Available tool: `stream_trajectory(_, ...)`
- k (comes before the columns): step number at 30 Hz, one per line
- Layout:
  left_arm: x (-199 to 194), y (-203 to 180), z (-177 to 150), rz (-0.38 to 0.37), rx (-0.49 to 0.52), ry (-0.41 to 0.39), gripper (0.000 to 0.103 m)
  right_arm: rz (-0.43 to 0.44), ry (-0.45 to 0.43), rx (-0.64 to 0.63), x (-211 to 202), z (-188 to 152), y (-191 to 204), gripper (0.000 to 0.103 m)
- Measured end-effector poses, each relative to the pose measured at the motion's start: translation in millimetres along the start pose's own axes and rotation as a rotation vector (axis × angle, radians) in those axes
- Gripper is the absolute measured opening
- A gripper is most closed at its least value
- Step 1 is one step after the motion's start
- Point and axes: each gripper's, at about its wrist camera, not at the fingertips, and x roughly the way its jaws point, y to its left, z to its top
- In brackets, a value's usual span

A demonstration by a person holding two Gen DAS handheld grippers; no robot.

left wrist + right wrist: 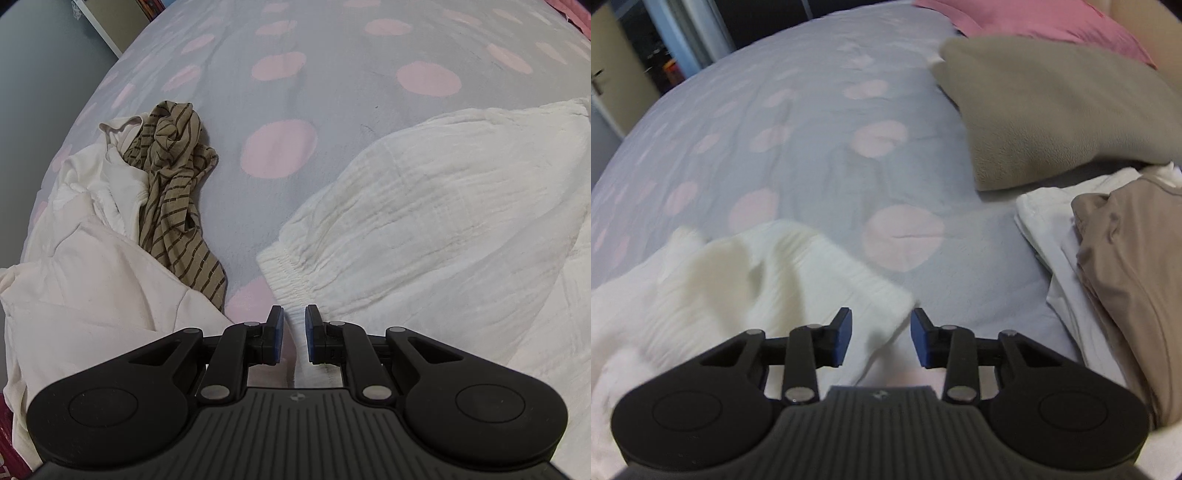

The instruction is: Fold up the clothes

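On the bed, the white garment (424, 221) is spread over the grey spotted cover (332, 92), crinkled cloth with a gathered elastic hem facing the left gripper (294, 334). That gripper's blue pads are close together, and the hem edge runs right in between them. A narrow gap shows at the tips, and from here I can't say whether the pads actually press on the cloth lower down. The bulk of the garment fans out ahead and to the right of those fingers.

Over in the right wrist view, the right gripper (881, 338) has its fingers well apart. A corner of the white garment (775, 280) reaches into the gap from the left, lying below and between the pads, not pinched by either. The picture is blurred there.

Left of the left gripper sits a crumpled pile: a striped tan top (173, 184) resting against cream clothes (85, 266). To the right of the right gripper, a beige garment (1126, 277) lies on white cloth (1052, 229), with a tan pillow (1052, 110) and a pink pillow (1034, 18) beyond.
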Motion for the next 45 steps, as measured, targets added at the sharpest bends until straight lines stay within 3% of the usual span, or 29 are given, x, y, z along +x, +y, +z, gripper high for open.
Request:
stream_trajectory(6, 2.5, 0.3, 5.1, -0.007, 0.003, 0.005, 0.01, 0.004, 0.022, 0.151, 31.3, 11.9, -14.9, 0.036)
stream_trajectory(7, 2.8, -0.1, 5.7, -0.008, 0.004, 0.006, 0.01, 0.014, 0.024, 0.174, 33.2, 13.1, -15.3, 0.03)
stream_trajectory(8, 3.0, -0.7, 6.3, -0.008, 0.007, 0.007, 0.01, 0.028, 0.029, 0.178, 33.7, 14.7, -12.6, 0.005)
stream_trajectory(12, 2.3, -2.5, 7.8, -0.008, 0.011, 0.009, 0.01, 0.008, 0.001, 0.105, 23.7, 20.6, 6.8, 0.006)
stream_trajectory(17, 1.4, -4.8, 6.5, -0.003, 0.023, 0.007, 0.01, -0.027, -0.111, 0.047, -20.8, 36.1, 14.2, 0.005)
stream_trajectory(24, -0.5, -5.7, 2.2, 0.0, 0.031, 0.005, 0.01, -0.081, -0.342, 0.062, -111.8, 56.7, -15.5, 0.005)
stream_trajectory(29, -1.3, -7.4, 0.6, 0.002, 0.04, 0.005, 0.01, -0.197, -0.474, 0.111, -161.1, 54.3, -52.1, 0.005)
stream_trajectory(33, -0.4, -7.2, 0.8, 0.001, 0.039, 0.007, 0.01, -0.322, -0.443, 0.158, -165.6, 42.5, -89.5, 0.005)
stream_trajectory(38, 0.6, -9.2, 1.4, 0.005, 0.045, 0.01, 0.01, -0.403, -0.285, 0.233, -133.3, 17.7, -138.8, 0.005)
stream_trajectory(42, 1.8, -11.2, 2.5, 0.011, 0.05, 0.015, 0.01, -0.375, -0.147, 0.265, -104.1, -0.5, -156.7, 0.008)
stream_trajectory(45, 2.9, -12.7, 3.2, 0.014, 0.057, 0.018, 0.01, -0.349, -0.187, 0.298, -109.6, 1.2, -159.8, 0.019)
